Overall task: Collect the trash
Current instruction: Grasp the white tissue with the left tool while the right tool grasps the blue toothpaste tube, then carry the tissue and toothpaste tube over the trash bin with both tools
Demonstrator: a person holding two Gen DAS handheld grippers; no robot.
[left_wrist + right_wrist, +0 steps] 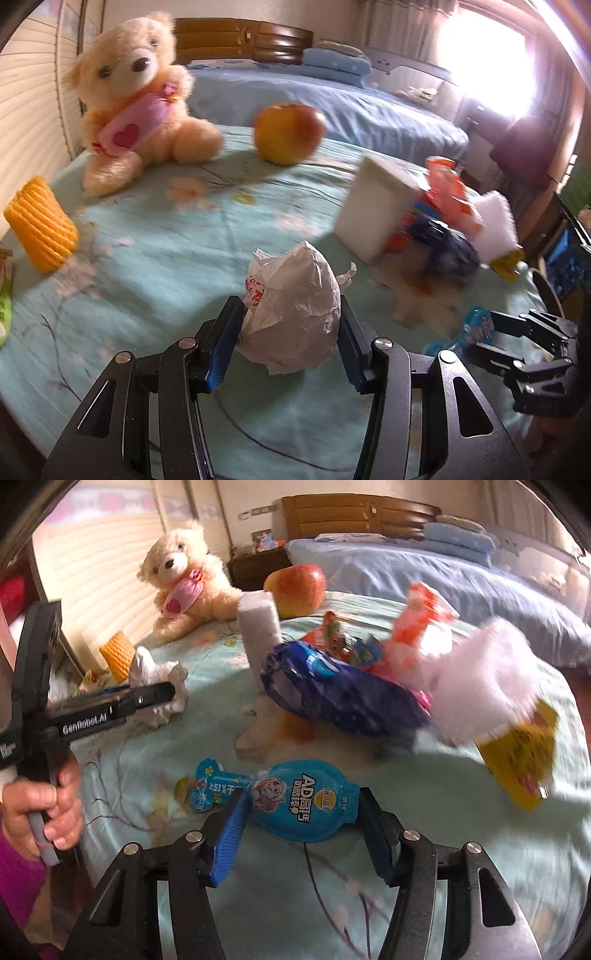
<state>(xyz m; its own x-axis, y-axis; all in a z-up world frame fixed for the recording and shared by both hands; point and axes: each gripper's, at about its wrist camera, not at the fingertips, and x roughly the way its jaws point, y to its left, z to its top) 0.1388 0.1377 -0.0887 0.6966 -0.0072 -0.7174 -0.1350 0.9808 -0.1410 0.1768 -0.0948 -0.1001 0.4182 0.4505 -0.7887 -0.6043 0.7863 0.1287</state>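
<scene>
My left gripper point(291, 314) is shut on a crumpled white paper wrapper point(295, 306), held between its blue pads over the light-blue floral cloth. The same wrapper point(155, 686) shows in the right wrist view inside the left gripper point(162, 696). My right gripper point(301, 808) stands around a flat blue snack pouch point(295, 801) lying on the cloth; whether the pads touch it I cannot tell. A blurred heap of trash lies beyond: a dark blue bag point(340, 694), orange wrappers point(421, 609), a yellow packet point(521, 753), a white sponge block point(258, 627).
A teddy bear point(136, 99) sits at the back left, an apple point(288, 133) behind the middle, an orange ridged object point(40, 225) at the left. A white box point(376, 206) leans by the heap. A blue bed point(332, 103) stands behind the table.
</scene>
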